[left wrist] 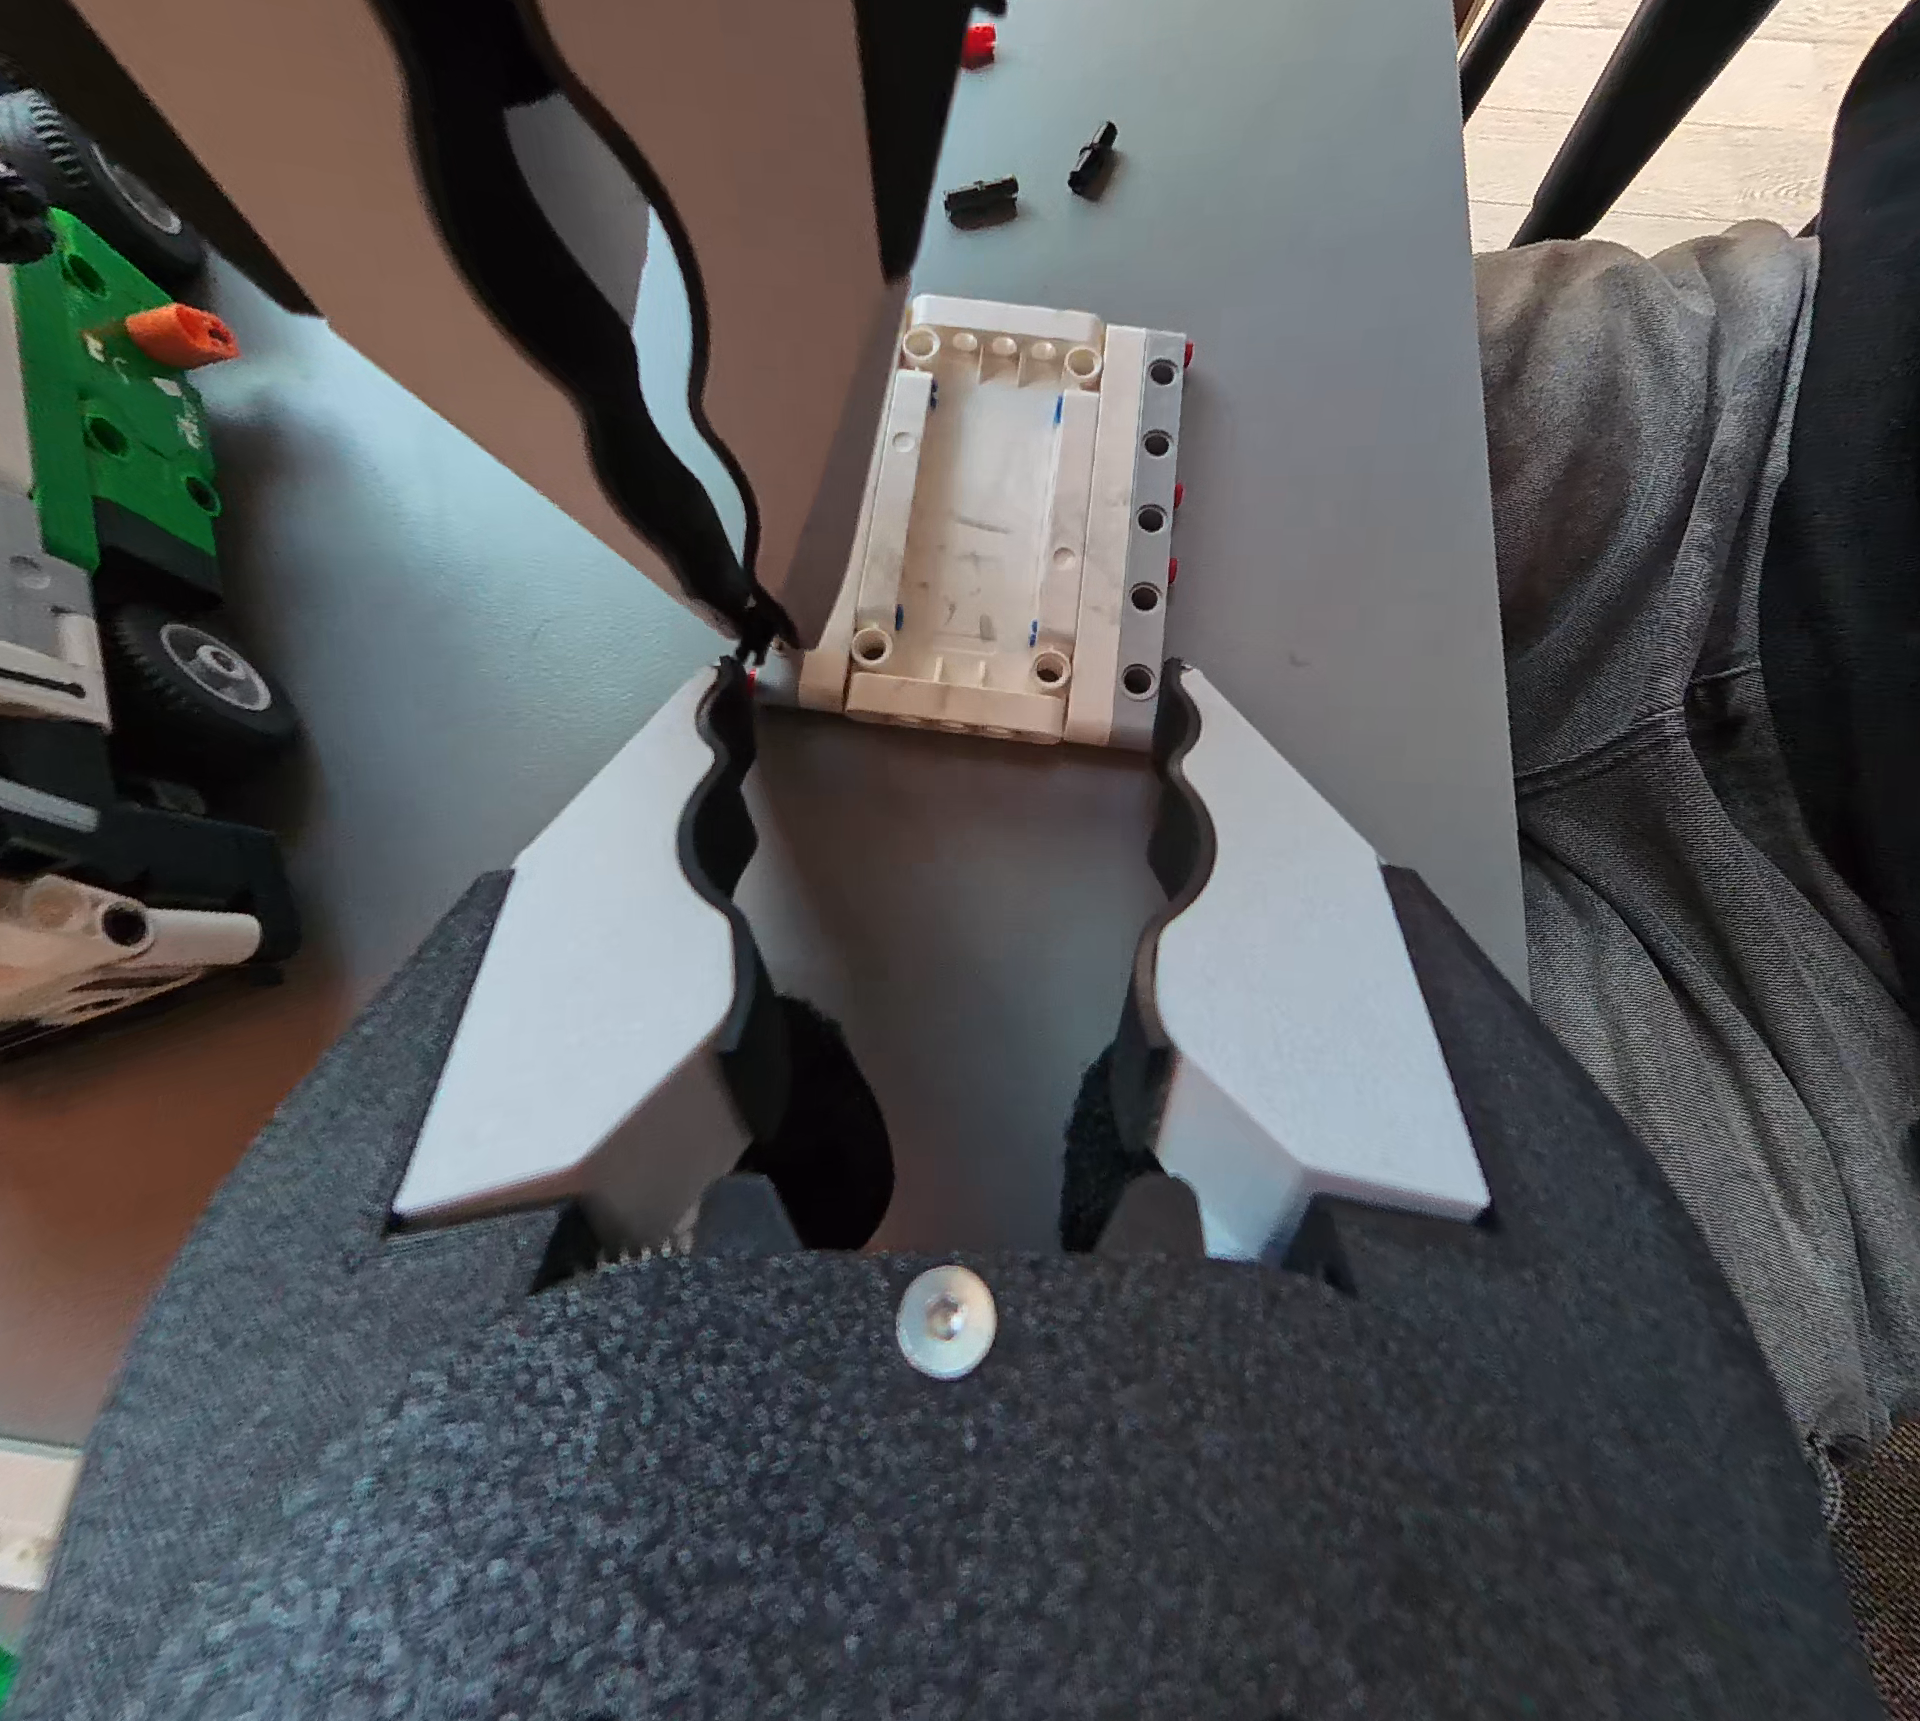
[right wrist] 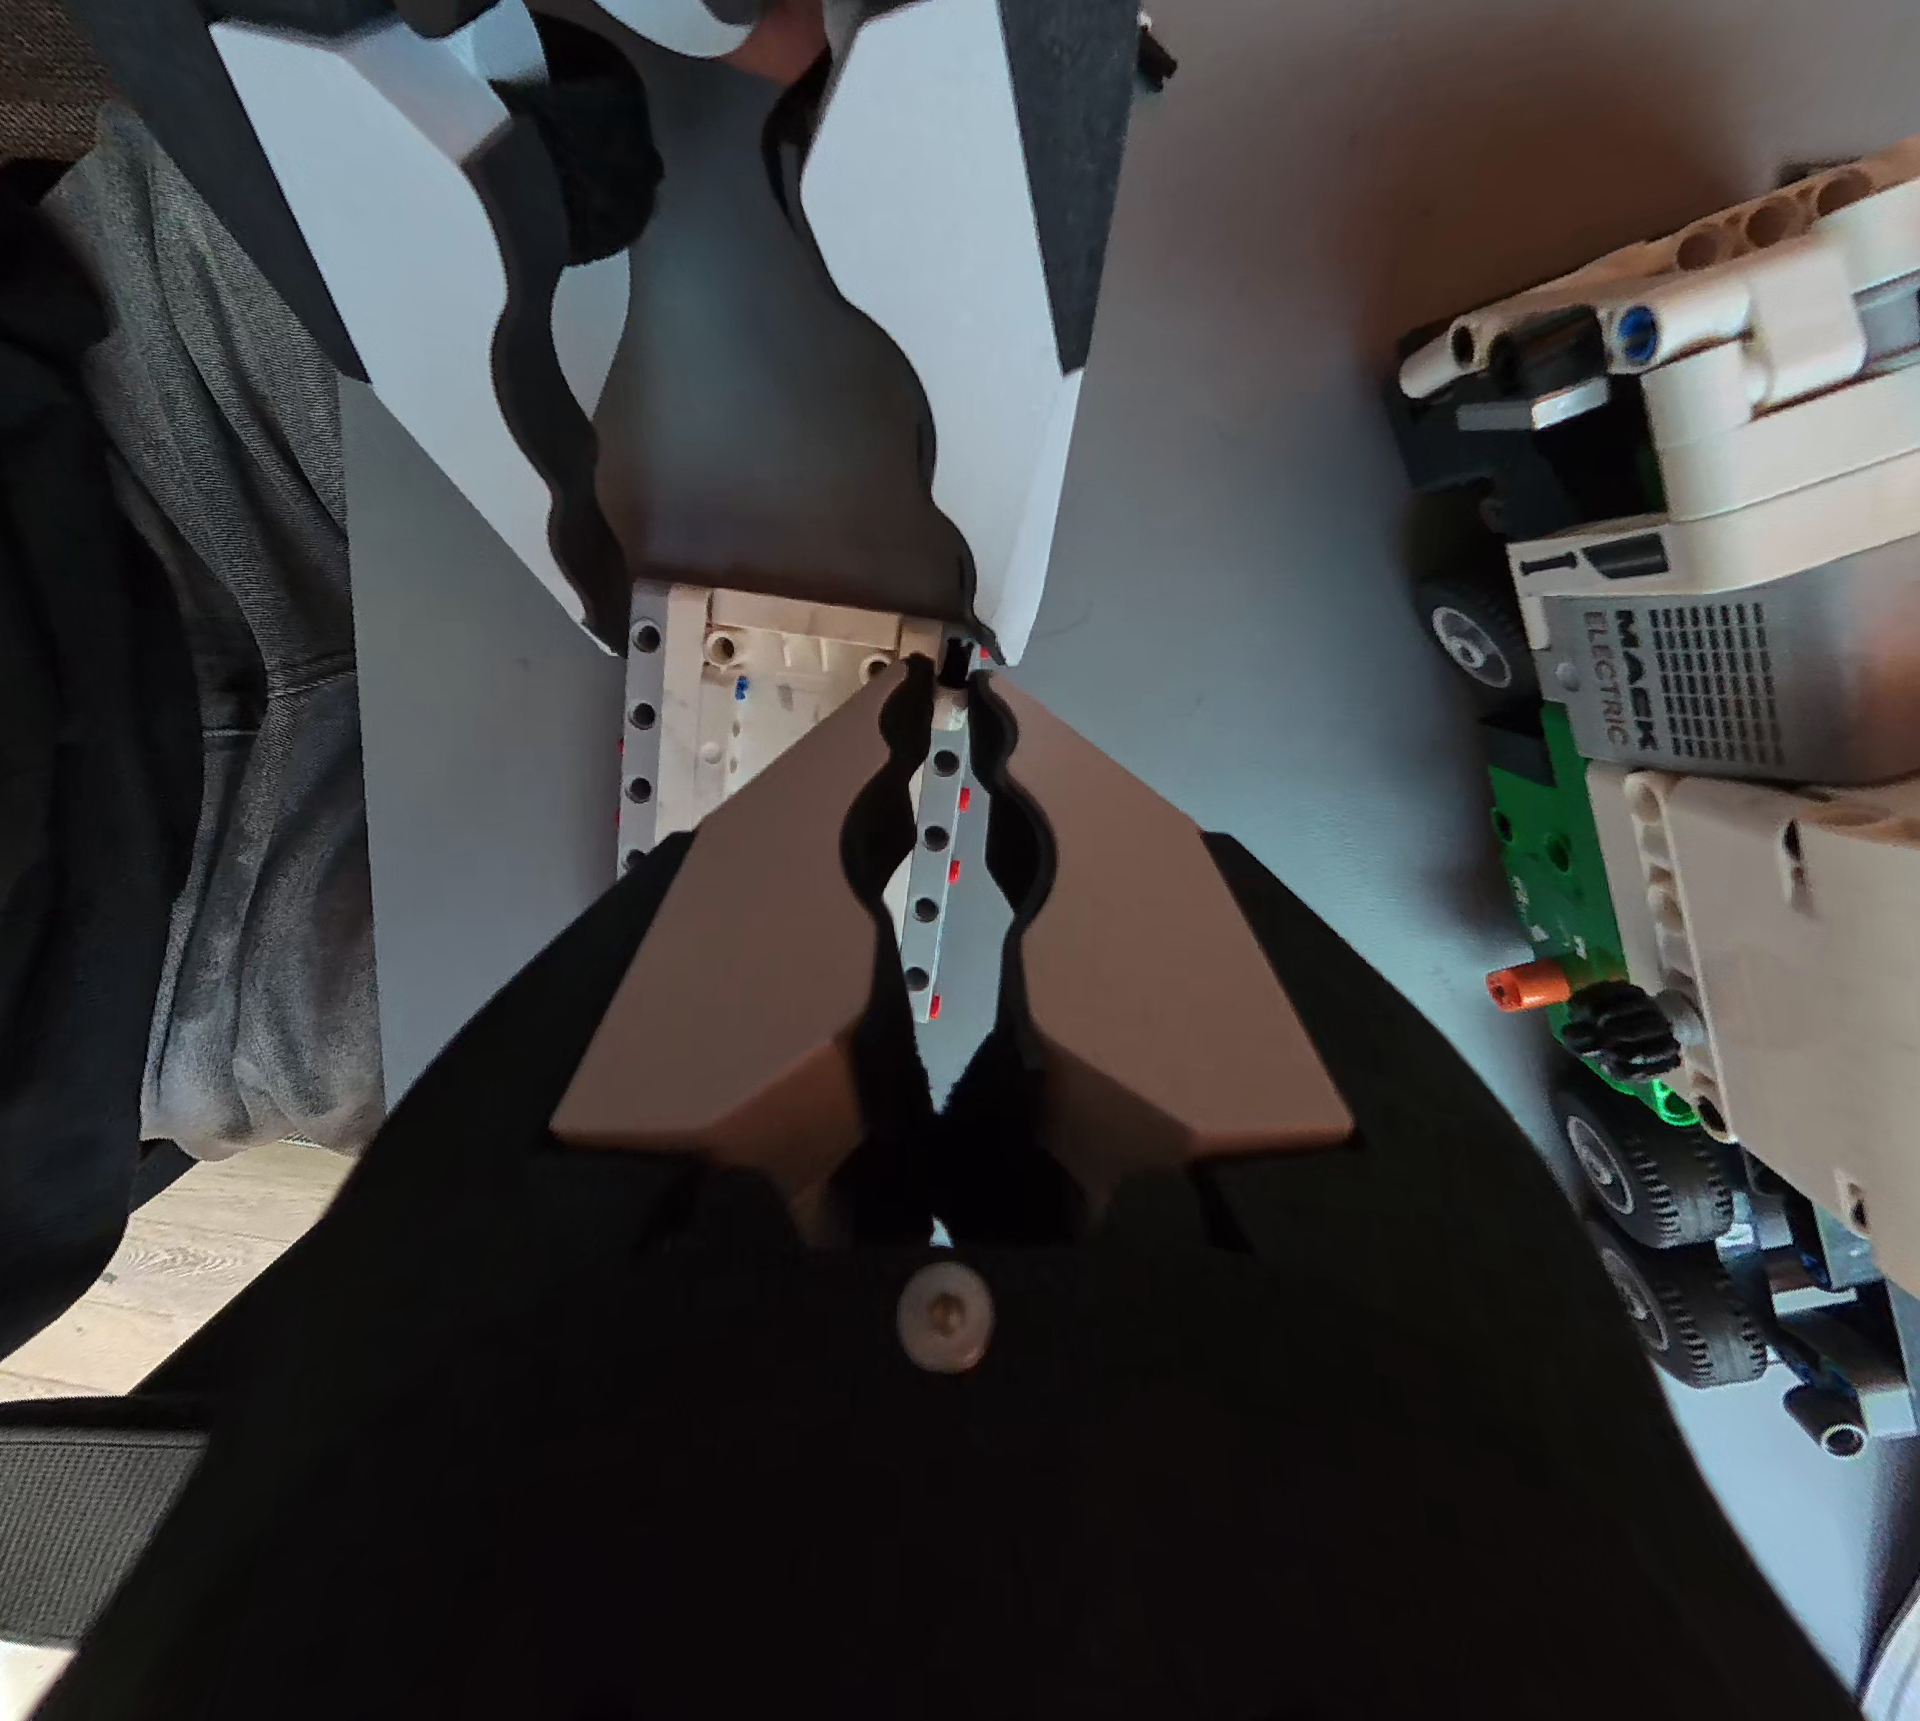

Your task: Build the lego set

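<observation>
The left gripper (left wrist: 951, 695) stands wide open, its tips bracketing the near end of the white panel (left wrist: 987, 518) flat on the grey table (left wrist: 1299, 424), gripping nothing. The right gripper (right wrist: 951, 684) is pinched nearly closed on a small black pin (right wrist: 951, 669) at the corner of a grey beam (right wrist: 935, 840). Pressed off-axis, that pin could pop loose; unclamped, the panel may slide. Counted left to right in the left wrist view: one green truck (left wrist: 114, 445), one panel, two grey beams, two loose black pins (left wrist: 982, 201), one red piece (left wrist: 977, 42).
</observation>
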### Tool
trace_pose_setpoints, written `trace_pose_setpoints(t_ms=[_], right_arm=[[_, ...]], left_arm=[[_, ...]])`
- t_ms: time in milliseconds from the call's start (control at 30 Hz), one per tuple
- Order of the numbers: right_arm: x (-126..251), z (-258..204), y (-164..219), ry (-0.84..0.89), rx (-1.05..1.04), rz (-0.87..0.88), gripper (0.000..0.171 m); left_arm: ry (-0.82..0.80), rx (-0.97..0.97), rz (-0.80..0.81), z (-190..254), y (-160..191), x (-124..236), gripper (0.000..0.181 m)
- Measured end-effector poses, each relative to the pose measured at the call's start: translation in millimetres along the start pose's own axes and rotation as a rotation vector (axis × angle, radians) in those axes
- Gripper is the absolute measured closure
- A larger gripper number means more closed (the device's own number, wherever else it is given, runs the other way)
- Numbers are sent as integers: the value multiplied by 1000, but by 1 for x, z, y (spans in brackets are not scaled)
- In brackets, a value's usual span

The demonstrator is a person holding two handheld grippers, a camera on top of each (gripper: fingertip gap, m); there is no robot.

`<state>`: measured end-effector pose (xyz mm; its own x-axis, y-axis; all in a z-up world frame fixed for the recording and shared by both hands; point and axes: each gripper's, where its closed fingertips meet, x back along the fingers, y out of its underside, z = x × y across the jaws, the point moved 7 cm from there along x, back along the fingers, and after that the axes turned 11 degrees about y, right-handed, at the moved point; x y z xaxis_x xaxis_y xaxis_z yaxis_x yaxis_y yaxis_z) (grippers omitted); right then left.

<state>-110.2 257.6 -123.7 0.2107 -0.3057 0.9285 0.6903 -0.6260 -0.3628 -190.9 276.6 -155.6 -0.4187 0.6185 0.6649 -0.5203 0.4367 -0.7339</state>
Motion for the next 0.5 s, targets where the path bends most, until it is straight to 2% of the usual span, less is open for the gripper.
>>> trace_pose_setpoints(t_ms=[200, 500], right_arm=[[0, -2, -1, 24, 43, -57, 166], [-2, 0, -4, 8, 60, -36, 166]], left_arm=[[-3, -2, 0, 0, 0, 0, 105], [-5, -2, 0, 0, 0, 0, 105]])
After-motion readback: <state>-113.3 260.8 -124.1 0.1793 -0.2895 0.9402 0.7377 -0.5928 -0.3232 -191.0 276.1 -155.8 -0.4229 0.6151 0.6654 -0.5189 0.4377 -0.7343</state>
